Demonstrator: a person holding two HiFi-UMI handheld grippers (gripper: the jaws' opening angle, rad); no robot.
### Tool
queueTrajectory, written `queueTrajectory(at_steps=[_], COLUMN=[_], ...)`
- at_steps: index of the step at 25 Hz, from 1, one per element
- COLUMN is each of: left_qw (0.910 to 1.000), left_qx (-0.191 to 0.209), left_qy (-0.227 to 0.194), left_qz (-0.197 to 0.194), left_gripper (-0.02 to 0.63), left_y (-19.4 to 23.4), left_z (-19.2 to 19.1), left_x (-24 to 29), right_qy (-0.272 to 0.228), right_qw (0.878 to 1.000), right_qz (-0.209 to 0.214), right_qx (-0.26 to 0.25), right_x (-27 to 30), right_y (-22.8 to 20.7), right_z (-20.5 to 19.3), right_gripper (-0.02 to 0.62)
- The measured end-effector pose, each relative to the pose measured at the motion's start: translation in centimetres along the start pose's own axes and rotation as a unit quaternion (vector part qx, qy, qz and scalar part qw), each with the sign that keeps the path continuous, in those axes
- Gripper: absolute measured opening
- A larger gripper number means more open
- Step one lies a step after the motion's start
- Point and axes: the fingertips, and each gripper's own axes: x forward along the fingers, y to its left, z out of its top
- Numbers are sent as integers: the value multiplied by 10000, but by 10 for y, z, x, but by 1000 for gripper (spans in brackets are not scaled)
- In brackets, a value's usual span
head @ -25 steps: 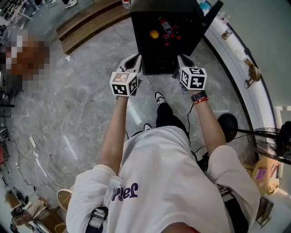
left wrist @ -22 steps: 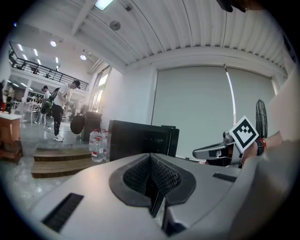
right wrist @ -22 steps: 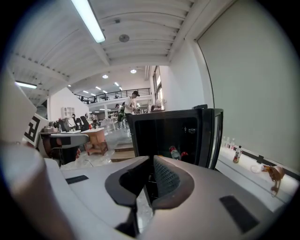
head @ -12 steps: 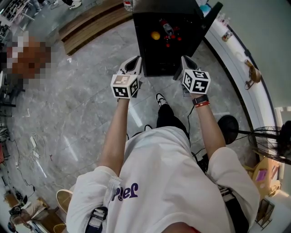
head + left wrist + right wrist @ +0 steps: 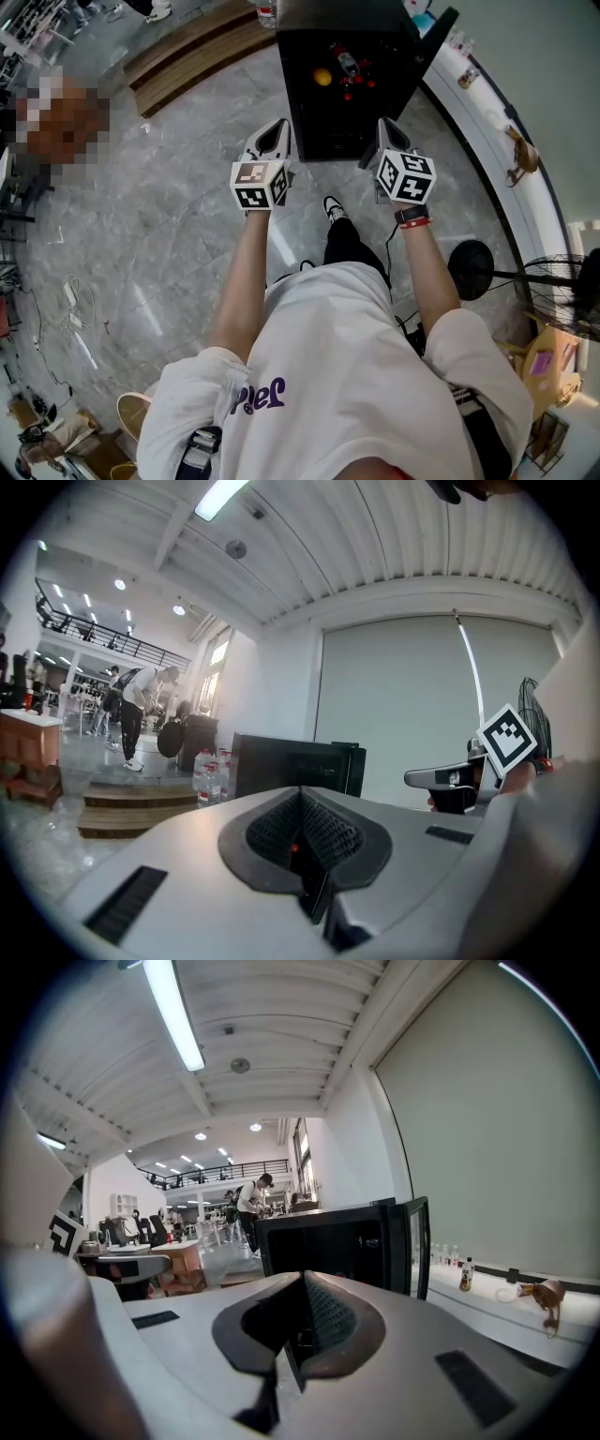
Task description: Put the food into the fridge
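So the food is sitting inside the fridge (image 5: pixel 309 122). There's an orange round thing (image 5: pixel 322 77) on the left, a bottle (image 5: pixel 347 63) next to it, and some small red bits (image 5: pixel 357 86) too tiny to identify. The fridge is a little black box standing on the floor with its door (image 5: pixel 437 36) swung open to the right. Inside it's dark apart from those items.

Both my tools are held up in front of it, one on each side of the opening. On the left gripper (image 5: pixel 279 126) the jaws are pressed together with nothing between them. Same deal for the right gripper (image 5: pixel 386 125), jaws together and empty. Neither one touches the fridge or the food.

The right gripper view has the fridge straight ahead, with the door standing open at its right. In the left gripper view the fridge is ahead too, with a few water bottles (image 5: pixel 208 775) to its left and the right gripper poking in from the right.

Further out there's a grey marble floor (image 5: pixel 169 244) and a wooden step (image 5: pixel 187 47) off to the left of the fridge. On the right is a curved white ledge (image 5: pixel 487 122) with a brown thing (image 5: pixel 518 150) lying on it. A black fan (image 5: pixel 562 300) sits at lower right. My shoe (image 5: pixel 331 205) shows just below the fridge, between my arms.
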Motion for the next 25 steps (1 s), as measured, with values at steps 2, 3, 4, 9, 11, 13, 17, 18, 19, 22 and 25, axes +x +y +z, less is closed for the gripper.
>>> queueTrajectory(at_steps=[2, 3, 4, 9, 11, 13, 17, 18, 19, 22, 25], left_qw=[9999, 9999, 9998, 9994, 9990, 9987, 9983, 9982, 9982, 9981, 9982], left_qx=[58, 81, 97, 139, 212, 276, 335, 351, 365, 385, 360], left_qy=[-66, -91, -114, -141, -142, -158, -217, -222, -224, -217, -214], left_qz=[72, 109, 146, 299, 371, 409, 434, 433, 428, 423, 438], left_gripper=[18, 18, 18, 18, 18, 18, 18, 18, 18, 18, 18], left_y=[0, 0, 0, 3, 4, 4, 4, 3, 3, 3, 2], left_z=[4, 5, 6, 4, 7, 10, 14, 14, 13, 12, 13], left_x=[-3, -5, -6, -9, -11, -11, -10, -9, -9, -9, -10], right_qy=[-69, -105, -143, -315, -371, -411, -458, -462, -463, -464, -455], right_qw=[10000, 9999, 9999, 9993, 9990, 9986, 9984, 9984, 9984, 9984, 9984], right_qz=[-20, -33, -50, -162, -196, -222, -230, -226, -220, -216, -213], right_qx=[11, -4, -29, -120, -182, -239, -244, -248, -250, -254, -255], right_x=[-3, -5, -7, -15, -17, -17, -16, -15, -15, -15, -16], right_y=[1, 2, 3, 3, 4, 5, 5, 6, 7, 8, 8], right_z=[2, 3, 4, 8, 9, 10, 11, 11, 11, 12, 12], right_gripper=[17, 16, 16, 15, 15, 15, 15, 15, 15, 15, 15])
